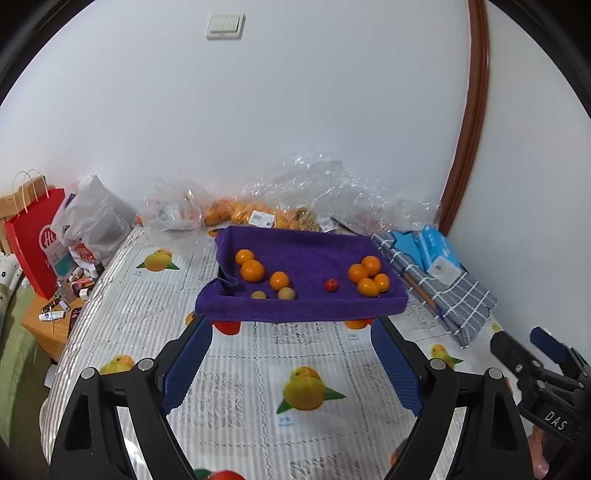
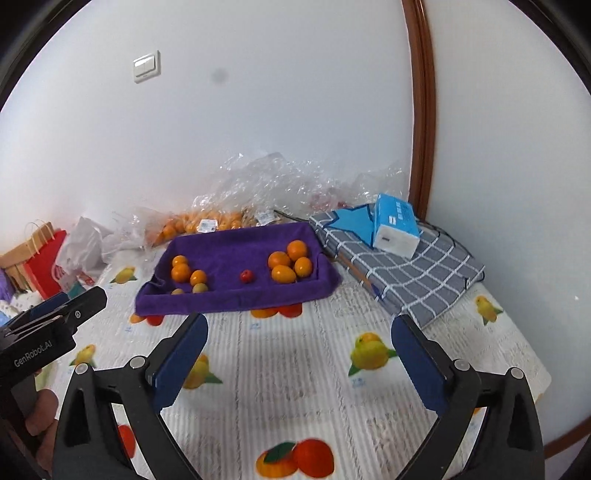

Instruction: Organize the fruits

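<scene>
Blue-padded fingers fill the bottom of both views: the left gripper (image 1: 291,321) has its fingers spread wide with nothing between them, and the right gripper (image 2: 299,321) is likewise spread and empty. Each tool shows in the other's view, the right one at the lower right edge of the left view, the left one at the left edge of the right view. Both hang over a tablecloth (image 1: 236,413) printed with fruit pictures and grey text. Beyond the fingertips, in the middle of each frame, sits a tray (image 1: 303,308) draped in purple towel. Inside it, on the left, lie three oranges (image 1: 252,270) with two small greenish fruits (image 1: 286,294) in front of them; a small red fruit (image 1: 331,284) sits alone near the centre; four more oranges (image 1: 368,275) cluster touching one another on the right. Right of the tray lies a grey checked cloth (image 2: 413,269) with a blue tissue pack (image 2: 395,230) on top. Behind the tray, against the white wall, crumpled clear plastic (image 1: 314,184) covers a bag of oranges (image 1: 236,212). Far left stand a white plastic bag (image 1: 92,221) and a red paper bag (image 1: 35,240). A light switch (image 1: 225,25) is at the upper left of the wall.
</scene>
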Action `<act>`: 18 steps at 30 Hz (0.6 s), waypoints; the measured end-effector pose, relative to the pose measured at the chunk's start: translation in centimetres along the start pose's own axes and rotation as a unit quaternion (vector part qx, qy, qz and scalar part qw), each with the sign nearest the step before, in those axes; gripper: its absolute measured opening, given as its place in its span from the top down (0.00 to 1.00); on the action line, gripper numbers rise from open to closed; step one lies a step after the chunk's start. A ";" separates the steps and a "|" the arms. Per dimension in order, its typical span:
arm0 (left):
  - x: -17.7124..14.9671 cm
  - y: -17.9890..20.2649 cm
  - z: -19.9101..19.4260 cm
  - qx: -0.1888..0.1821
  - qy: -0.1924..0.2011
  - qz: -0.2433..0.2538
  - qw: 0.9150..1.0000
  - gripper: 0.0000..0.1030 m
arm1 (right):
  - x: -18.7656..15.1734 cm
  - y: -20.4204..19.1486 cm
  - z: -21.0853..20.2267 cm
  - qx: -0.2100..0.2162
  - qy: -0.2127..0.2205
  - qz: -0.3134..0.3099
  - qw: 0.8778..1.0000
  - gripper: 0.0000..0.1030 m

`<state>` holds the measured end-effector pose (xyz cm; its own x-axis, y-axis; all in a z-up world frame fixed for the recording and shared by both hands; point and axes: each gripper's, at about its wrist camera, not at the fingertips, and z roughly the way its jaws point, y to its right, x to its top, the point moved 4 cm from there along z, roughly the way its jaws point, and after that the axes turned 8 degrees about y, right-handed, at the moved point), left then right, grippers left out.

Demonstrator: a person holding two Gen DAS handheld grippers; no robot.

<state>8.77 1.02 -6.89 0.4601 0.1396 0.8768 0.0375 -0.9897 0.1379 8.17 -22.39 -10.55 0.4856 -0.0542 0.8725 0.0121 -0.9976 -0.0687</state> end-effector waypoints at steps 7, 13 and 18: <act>0.6 1.6 -2.5 0.003 0.023 0.018 1.000 0.15 | 0.0 0.8 -2.4 -0.007 0.006 0.001 1.000 0.04; 0.7 2.5 -3.5 0.008 0.031 0.036 0.999 0.15 | 0.0 0.9 -3.1 -0.008 0.008 0.001 1.000 0.04; 0.6 2.7 -3.7 0.008 0.032 0.034 0.999 0.15 | -0.1 0.9 -3.5 -0.013 0.011 -0.004 1.000 0.04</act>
<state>5.86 -1.47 -4.26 0.4053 0.0732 0.9113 0.0226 -0.9973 0.0701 5.06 -23.46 -8.98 0.4657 -0.0463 0.8837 -0.0071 -0.9988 -0.0486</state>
